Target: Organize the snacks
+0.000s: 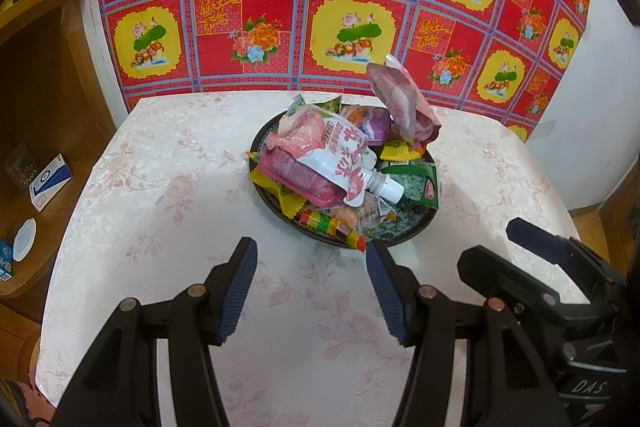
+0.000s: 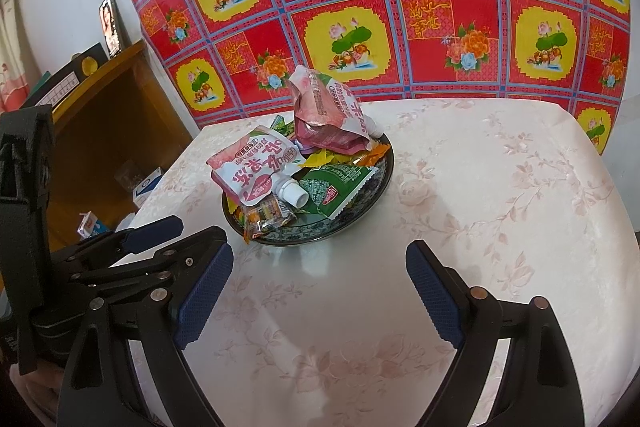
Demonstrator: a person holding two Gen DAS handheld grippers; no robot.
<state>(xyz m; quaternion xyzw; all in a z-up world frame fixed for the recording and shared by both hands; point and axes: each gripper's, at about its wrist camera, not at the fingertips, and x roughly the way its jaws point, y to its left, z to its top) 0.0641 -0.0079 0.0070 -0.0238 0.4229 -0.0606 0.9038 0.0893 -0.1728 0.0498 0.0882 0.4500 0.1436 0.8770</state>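
On the one table (image 1: 160, 187) stands one dark plate (image 1: 416, 227) holding two pink spout pouches (image 1: 320, 163), one green packet (image 1: 416, 183), one striped candy pack (image 1: 332, 227) and perhaps several small yellow wrappers (image 1: 292, 203).

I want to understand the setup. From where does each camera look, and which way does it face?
Left wrist: on the left gripper, looking forward and down at the snack plate; the right gripper shows at right.
Right wrist: on the right gripper, same downward look; the left gripper shows at left.
Shared: plate, white spouted pouch, floral table, red cloth.
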